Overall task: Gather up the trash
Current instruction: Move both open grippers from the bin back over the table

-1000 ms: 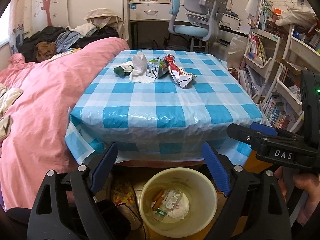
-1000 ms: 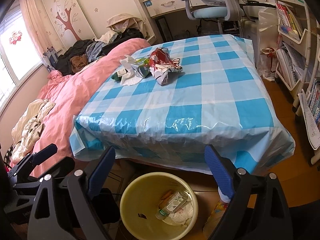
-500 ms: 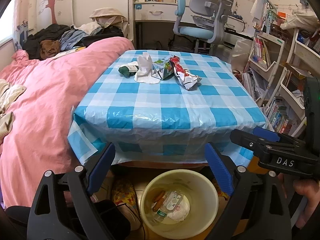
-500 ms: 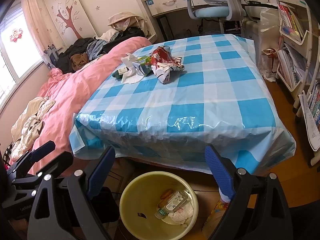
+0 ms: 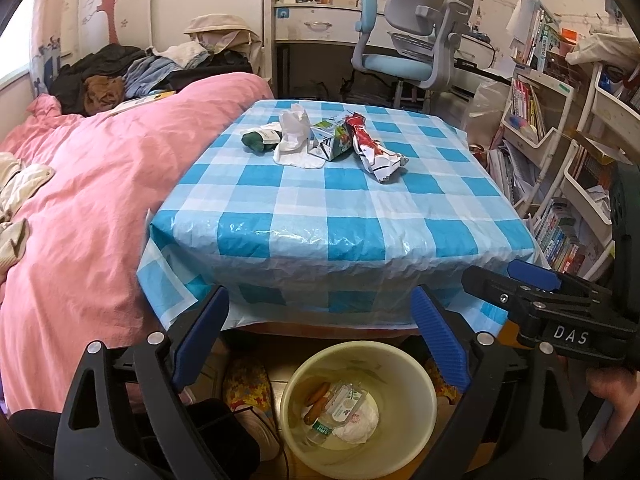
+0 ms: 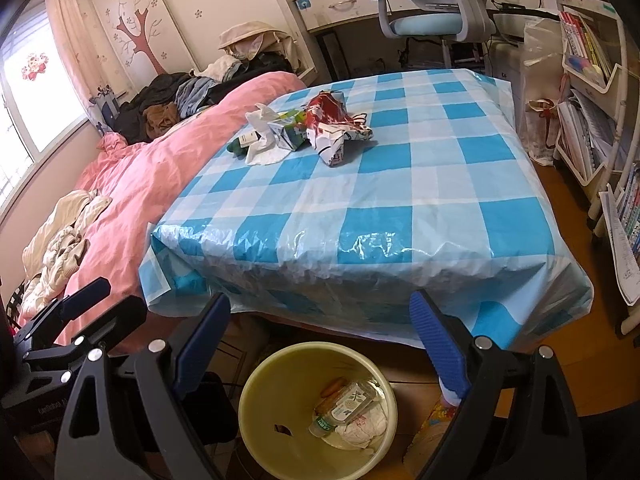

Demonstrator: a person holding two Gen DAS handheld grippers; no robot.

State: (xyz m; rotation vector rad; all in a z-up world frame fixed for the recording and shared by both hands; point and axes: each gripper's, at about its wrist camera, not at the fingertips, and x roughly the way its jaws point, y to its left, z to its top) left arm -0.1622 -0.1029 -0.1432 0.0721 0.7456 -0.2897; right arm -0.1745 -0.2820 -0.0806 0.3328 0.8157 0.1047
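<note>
Trash lies at the far side of the blue checked table (image 5: pixel 320 216): a red and white wrapper (image 5: pixel 374 152), a green drink carton (image 5: pixel 330 140), a white tissue (image 5: pixel 294 140) and a dark green item (image 5: pixel 256 141). The same pile shows in the right wrist view, with the wrapper (image 6: pixel 332 128) nearest. A yellow bin (image 5: pixel 356 412) (image 6: pixel 316 408) stands on the floor below the table's near edge and holds a bottle and tissue. My left gripper (image 5: pixel 320 312) and right gripper (image 6: pixel 320 312) are both open and empty, above the bin.
A pink bed (image 5: pixel 80 184) borders the table's left side. Bookshelves (image 5: pixel 560 152) stand to the right. A blue desk chair (image 5: pixel 412 52) and a desk stand behind the table. Slippers lie on the floor by the bin.
Both grippers have risen and drawn back slightly, so the table sits lower in view. Both stay open. The trash has not moved.
</note>
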